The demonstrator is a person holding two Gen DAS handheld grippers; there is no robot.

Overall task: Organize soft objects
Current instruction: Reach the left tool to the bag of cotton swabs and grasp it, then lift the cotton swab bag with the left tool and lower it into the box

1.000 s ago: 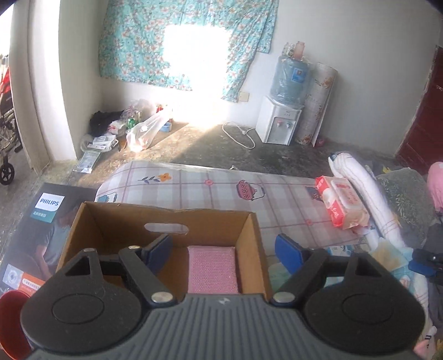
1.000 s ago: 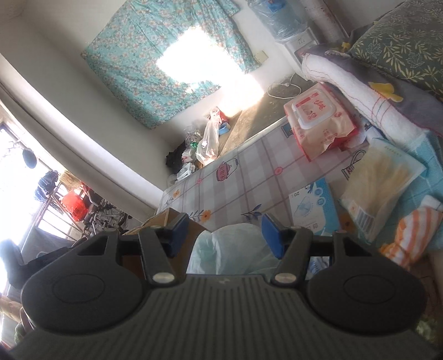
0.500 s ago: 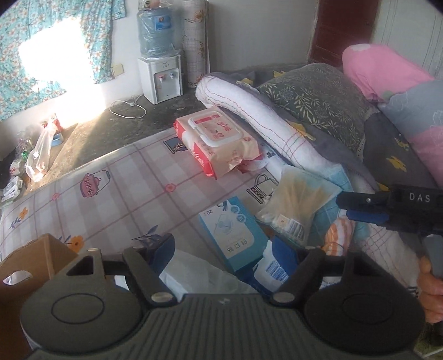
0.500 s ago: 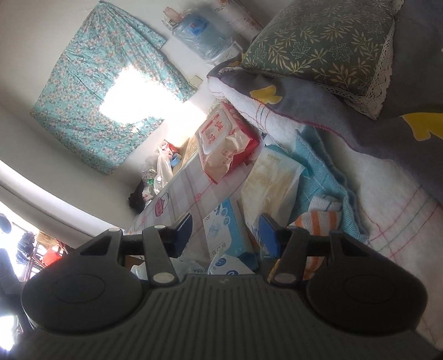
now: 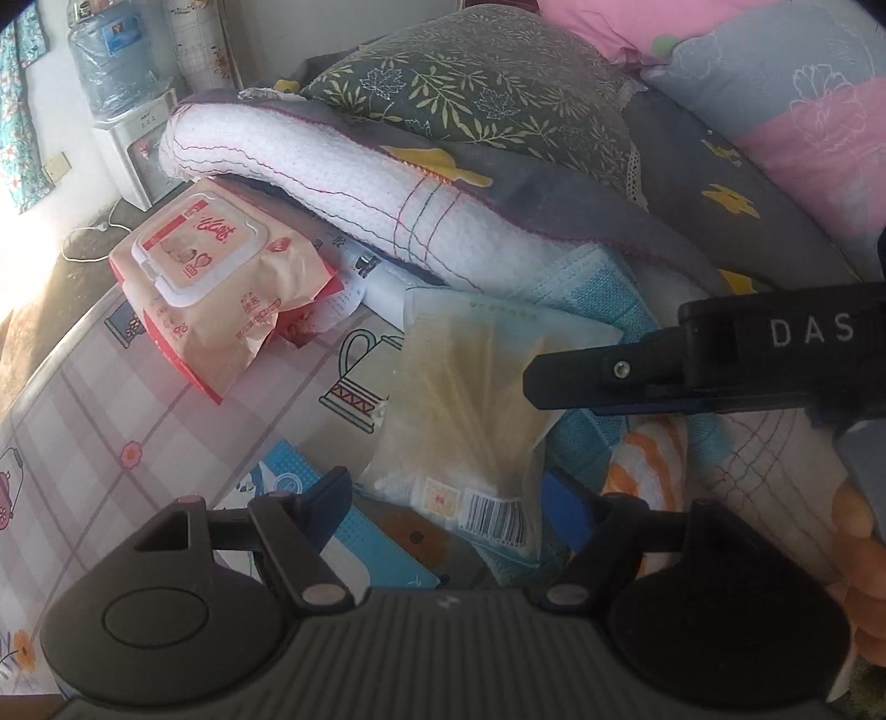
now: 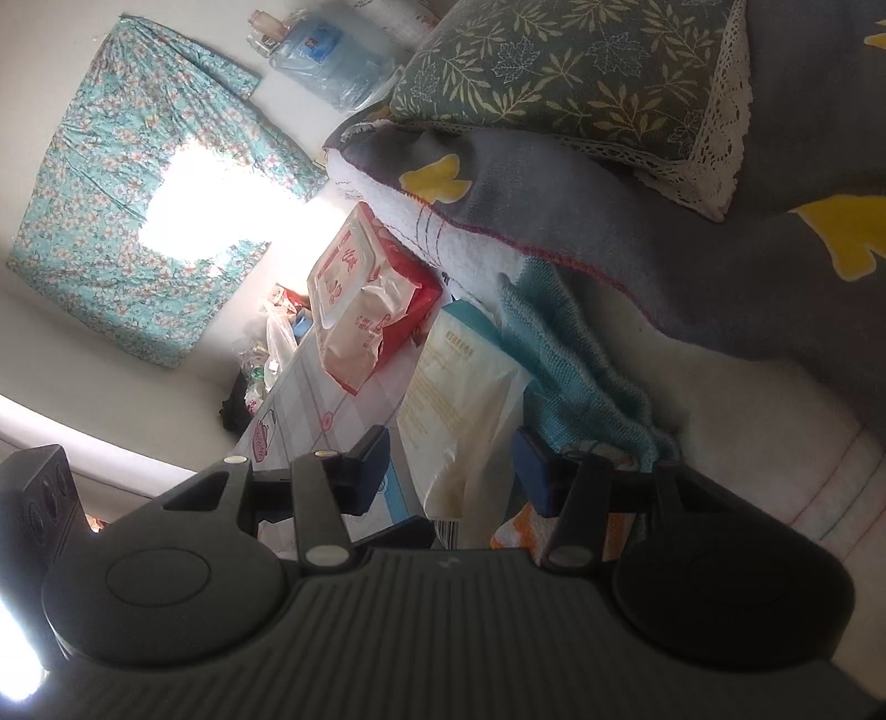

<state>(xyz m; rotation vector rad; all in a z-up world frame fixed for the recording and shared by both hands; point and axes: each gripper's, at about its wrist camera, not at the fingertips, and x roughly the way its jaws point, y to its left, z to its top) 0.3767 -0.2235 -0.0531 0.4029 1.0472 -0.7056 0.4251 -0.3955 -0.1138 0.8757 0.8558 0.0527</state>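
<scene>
A clear packet of pale yellow material lies on the checked mat, against a teal knitted cloth. My left gripper hovers open over the packet's near end, a finger on each side, neither pressing it. From the right, my right gripper reaches side-on over the packet's right edge. In the right wrist view the packet stands between the open fingers of that gripper, and I see no grip. An orange-striped cloth lies beside the packet. A red and peach wet-wipe pack lies further left.
A blue and white flat pack sits under my left finger. Behind the pile lie a rolled white towel, a grey blanket, a leaf-print pillow and a pink pillow. A water dispenser stands by the wall. A hand holds the right gripper.
The left view has swung from the cardboard box to the soft pile and dropped close over the yellow packet. The right gripper came down around that packet. Both pairs of jaws narrowed slightly.
</scene>
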